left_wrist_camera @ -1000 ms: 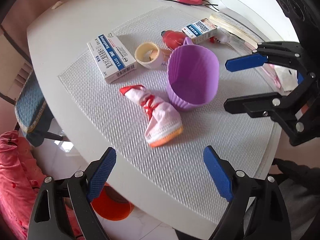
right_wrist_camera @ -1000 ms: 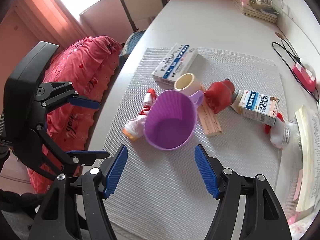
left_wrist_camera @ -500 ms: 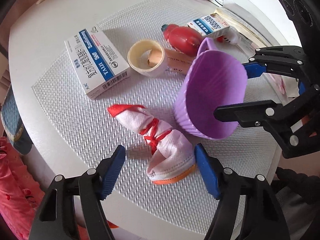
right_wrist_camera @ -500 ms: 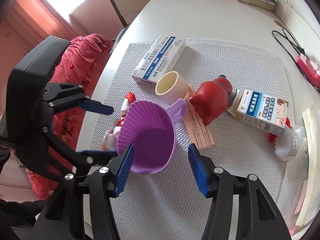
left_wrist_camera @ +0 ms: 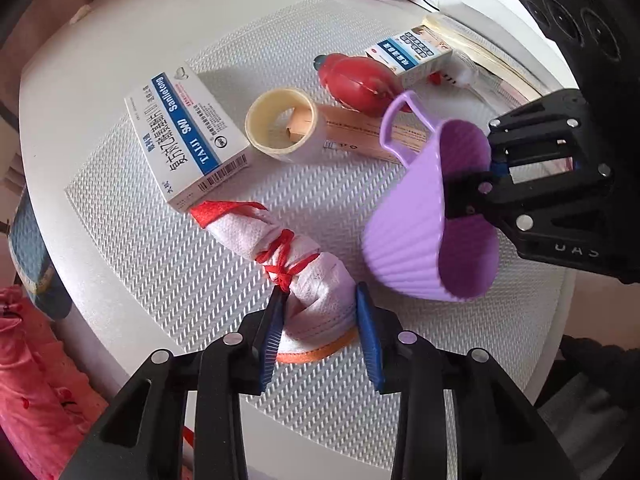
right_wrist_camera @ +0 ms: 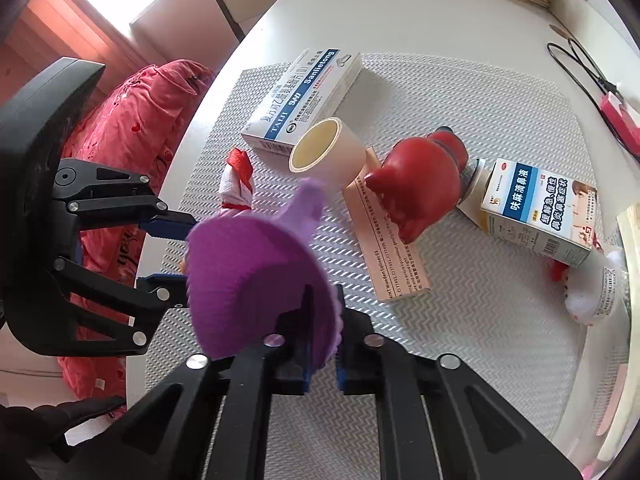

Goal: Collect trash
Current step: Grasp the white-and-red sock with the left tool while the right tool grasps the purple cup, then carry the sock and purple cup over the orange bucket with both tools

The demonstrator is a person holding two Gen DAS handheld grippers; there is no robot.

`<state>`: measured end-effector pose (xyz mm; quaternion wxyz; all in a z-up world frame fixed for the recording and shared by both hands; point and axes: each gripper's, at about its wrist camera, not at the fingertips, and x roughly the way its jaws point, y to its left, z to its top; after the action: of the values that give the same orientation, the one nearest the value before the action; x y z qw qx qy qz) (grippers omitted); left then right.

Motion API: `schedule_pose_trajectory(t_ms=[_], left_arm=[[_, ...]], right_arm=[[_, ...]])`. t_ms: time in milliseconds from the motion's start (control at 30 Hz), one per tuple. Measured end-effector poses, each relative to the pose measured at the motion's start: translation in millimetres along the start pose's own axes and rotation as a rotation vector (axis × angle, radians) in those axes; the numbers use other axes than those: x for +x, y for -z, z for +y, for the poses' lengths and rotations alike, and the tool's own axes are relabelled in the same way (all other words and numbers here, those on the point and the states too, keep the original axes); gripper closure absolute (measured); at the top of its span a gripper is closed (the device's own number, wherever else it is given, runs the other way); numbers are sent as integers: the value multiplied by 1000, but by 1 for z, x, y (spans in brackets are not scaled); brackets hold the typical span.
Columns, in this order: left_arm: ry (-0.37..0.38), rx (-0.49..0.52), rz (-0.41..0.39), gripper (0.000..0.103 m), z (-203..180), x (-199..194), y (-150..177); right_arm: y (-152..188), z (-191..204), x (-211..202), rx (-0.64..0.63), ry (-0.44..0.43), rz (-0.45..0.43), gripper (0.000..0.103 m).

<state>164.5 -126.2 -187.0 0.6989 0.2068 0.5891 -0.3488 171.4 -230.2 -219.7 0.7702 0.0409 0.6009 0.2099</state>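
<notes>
Both claws dropped, now steeply down | left claw (left_wrist_camera: 318,320) closing on tied bundle (left_wrist_camera: 296,272) | right claw (right_wrist_camera: 323,334) pinching purple cup (right_wrist_camera: 256,276) rim

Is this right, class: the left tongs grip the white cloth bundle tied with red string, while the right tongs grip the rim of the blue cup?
Not quite. The cup is purple, not blue, as the left wrist view shows. The rest holds: the left tongs are closing on the white cloth bundle, and the right tongs grip the cup's rim.
</notes>
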Motion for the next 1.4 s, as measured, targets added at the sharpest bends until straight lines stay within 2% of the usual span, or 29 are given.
schedule_pose_trajectory(t_ms=[100, 333, 633, 833, 1000, 1267, 1400], left_arm=[[19, -13, -4, 73, -1, -5, 3], [-4, -8, -17, 74, -18, -16, 10], [-19, -29, -68, 74, -29, -58, 31], [-32, -76, -99, 74, -9, -76, 60], [-60, -132, -132, 74, -12, -85, 87], [-124, -271, -155, 74, 14, -105, 142], [-144, -366, -150, 74, 36, -112, 183]], right_arm=[[3, 0, -3, -14, 8, -10, 97], [11, -1, -17, -11, -4, -35, 97], [24, 7, -40, -41, -8, -61, 97], [26, 20, -45, -63, -21, -66, 97], [27, 37, -46, -99, -38, -60, 97], [16, 96, -29, -222, -95, -22, 97], [6, 131, -15, -288, -128, 2, 97]])
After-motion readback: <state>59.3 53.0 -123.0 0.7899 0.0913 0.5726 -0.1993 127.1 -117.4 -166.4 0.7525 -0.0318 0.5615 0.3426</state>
